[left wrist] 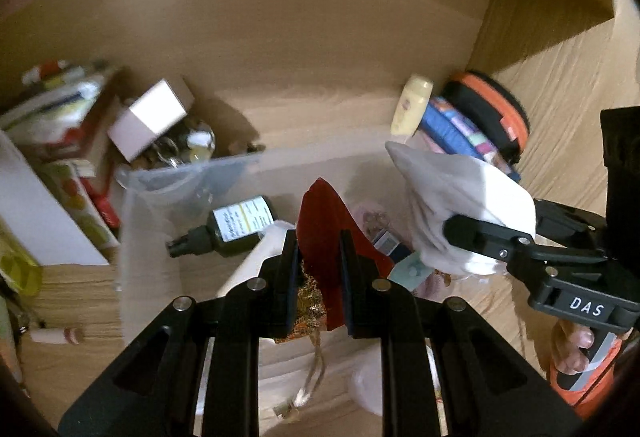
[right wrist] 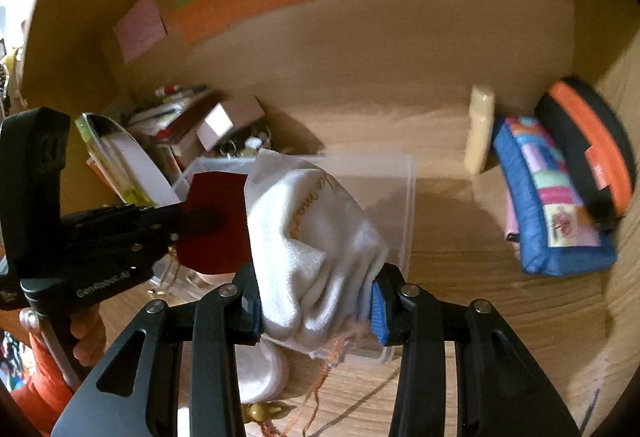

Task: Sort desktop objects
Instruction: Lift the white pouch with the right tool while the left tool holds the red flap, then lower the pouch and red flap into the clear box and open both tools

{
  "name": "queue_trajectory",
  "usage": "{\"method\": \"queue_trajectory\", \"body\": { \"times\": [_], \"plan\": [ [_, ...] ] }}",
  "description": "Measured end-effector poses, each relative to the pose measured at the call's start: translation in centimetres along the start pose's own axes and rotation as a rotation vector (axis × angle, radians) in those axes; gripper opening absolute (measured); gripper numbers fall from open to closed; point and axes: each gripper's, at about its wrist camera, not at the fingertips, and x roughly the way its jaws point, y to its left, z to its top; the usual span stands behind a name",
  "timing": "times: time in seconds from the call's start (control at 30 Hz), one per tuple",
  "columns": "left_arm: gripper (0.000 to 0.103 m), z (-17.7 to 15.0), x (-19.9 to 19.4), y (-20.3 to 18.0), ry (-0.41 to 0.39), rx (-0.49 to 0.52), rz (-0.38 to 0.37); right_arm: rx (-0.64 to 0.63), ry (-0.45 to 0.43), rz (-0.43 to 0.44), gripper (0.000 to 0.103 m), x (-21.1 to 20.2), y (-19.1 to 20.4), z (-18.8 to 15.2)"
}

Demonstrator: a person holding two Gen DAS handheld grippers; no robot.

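Observation:
My left gripper (left wrist: 319,265) is shut on a dark red pouch (left wrist: 326,225) with a gold patterned part and a cord hanging below, held over a clear plastic bin (left wrist: 160,197). My right gripper (right wrist: 314,301) is shut on a white cloth drawstring pouch (right wrist: 316,237) with gold lettering, also above the clear bin (right wrist: 404,197). In the left wrist view the right gripper (left wrist: 476,233) holds the white pouch (left wrist: 460,189) just right of the red one. In the right wrist view the left gripper (right wrist: 188,221) holds the red pouch (right wrist: 216,221). A dark bottle (left wrist: 236,229) lies in the bin.
A blue patchwork pouch (right wrist: 552,197), an orange-and-black case (right wrist: 592,149) and a pale yellow bottle (right wrist: 480,129) stand at the back right. Books, a white box (left wrist: 150,117) and small clutter pile at the left. A wooden wall with coloured notes (right wrist: 240,5) stands behind.

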Motion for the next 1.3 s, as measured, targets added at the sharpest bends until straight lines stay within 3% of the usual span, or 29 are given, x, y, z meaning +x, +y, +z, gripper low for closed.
{"method": "queue_trajectory", "body": {
  "times": [0.23,0.37,0.47,0.6,0.7,0.9,1.3],
  "plan": [
    [0.023,-0.3,0.6,-0.1,-0.017,0.030,0.052,-0.015,0.034,-0.024,0.036,2.2,-0.8,0.1],
    [0.042,-0.1,1.3,0.4,-0.004,0.015,0.056,-0.046,0.031,-0.065,0.039,2.5,-0.6,-0.1],
    [0.054,-0.3,1.4,0.5,0.003,0.016,0.077,-0.089,0.030,-0.092,0.047,2.9,0.3,-0.3],
    [0.064,-0.4,0.8,0.3,-0.014,0.033,0.105,-0.161,0.027,-0.135,0.067,2.7,1.9,-0.7],
    [0.076,-0.4,-0.1,0.1,-0.044,0.040,0.122,-0.186,0.005,-0.146,0.070,1.7,2.5,-0.8],
    [0.089,-0.2,-2.7,-0.2,-0.107,0.036,0.155,-0.177,-0.035,-0.151,0.079,-0.6,2.8,-0.8],
    [0.093,-2.9,-8.1,-0.9,-0.175,0.069,0.211,-0.114,-0.072,-0.159,0.081,-5.0,2.1,-2.3]
  ]
}}
